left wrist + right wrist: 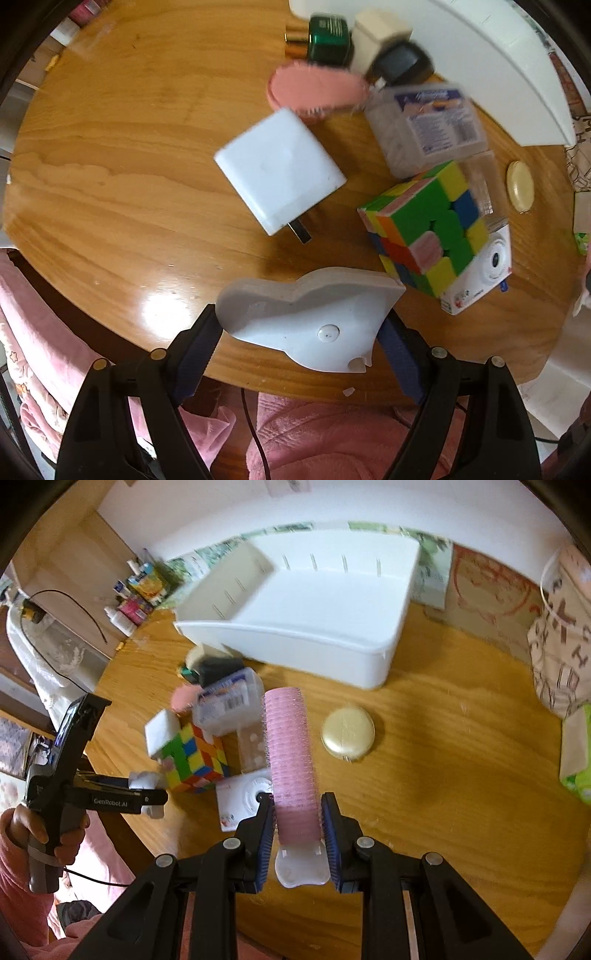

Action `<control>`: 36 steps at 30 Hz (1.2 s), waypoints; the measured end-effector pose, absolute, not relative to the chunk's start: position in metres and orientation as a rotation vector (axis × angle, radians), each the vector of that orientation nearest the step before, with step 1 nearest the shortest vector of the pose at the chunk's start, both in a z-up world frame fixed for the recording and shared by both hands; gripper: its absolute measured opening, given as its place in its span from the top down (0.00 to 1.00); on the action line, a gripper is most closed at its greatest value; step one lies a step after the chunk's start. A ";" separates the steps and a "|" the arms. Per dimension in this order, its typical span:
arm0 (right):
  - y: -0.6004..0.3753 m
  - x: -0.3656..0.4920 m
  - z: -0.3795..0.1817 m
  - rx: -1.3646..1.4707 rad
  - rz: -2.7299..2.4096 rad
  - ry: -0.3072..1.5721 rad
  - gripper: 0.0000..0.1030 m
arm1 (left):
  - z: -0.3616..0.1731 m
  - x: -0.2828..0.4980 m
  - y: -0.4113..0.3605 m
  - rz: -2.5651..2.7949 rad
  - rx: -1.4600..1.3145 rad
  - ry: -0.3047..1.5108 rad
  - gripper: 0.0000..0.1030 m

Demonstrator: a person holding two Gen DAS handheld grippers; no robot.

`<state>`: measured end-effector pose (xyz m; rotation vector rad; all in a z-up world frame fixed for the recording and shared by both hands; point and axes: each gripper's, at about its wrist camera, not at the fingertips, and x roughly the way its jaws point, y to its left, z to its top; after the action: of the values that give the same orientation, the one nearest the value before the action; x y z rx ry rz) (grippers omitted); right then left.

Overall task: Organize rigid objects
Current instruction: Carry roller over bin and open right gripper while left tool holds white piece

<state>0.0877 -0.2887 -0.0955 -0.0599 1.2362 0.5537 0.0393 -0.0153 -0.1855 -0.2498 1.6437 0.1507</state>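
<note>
Left gripper (303,332): your fingers stand wide and clamp a white heart-shaped piece (314,317) by its 2 sides, above the near edge of the table (110,166).
Right gripper (297,834): your fingers are drawn in narrow and grip a pink hair roller (291,753) near its white base, the roller reaching forward over the table.
Bin: the white bin (295,635) sits at the far side of the table, its inside bare.
Cluster: the colour cube (428,229) rests on a white camera box (480,280), just beside a clear labelled box (428,125); a white charger (280,170), a pink brush (314,88), a green bottle (328,40) and a black-and-cream item (391,48) lie toward the bin.
Compact: the gold round compact (347,731) lies alone, right of the roller.
Open room: you have bare wood across the left half in the left wrist view and across the right side in the right wrist view.
Edges: the rounded near rim runs just below both grippers; pink fabric (332,435) lies beyond it.
</note>
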 end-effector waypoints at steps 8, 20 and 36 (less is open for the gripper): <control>-0.284 0.099 -0.061 -0.064 0.598 1.134 0.76 | -0.126 0.045 -0.019 0.165 -0.241 1.512 0.17; -0.272 0.108 -0.022 -0.110 0.620 0.946 0.75 | -0.042 0.086 -0.027 0.180 -0.199 1.283 0.17; -0.259 0.124 -0.011 -0.118 0.547 0.761 0.75 | -0.013 0.142 -0.043 0.031 -0.162 1.075 0.17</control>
<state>0.1241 -0.2594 -0.0108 -0.1178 0.7609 0.5469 0.1418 -0.0434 -0.0127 -0.1617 1.0745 0.0313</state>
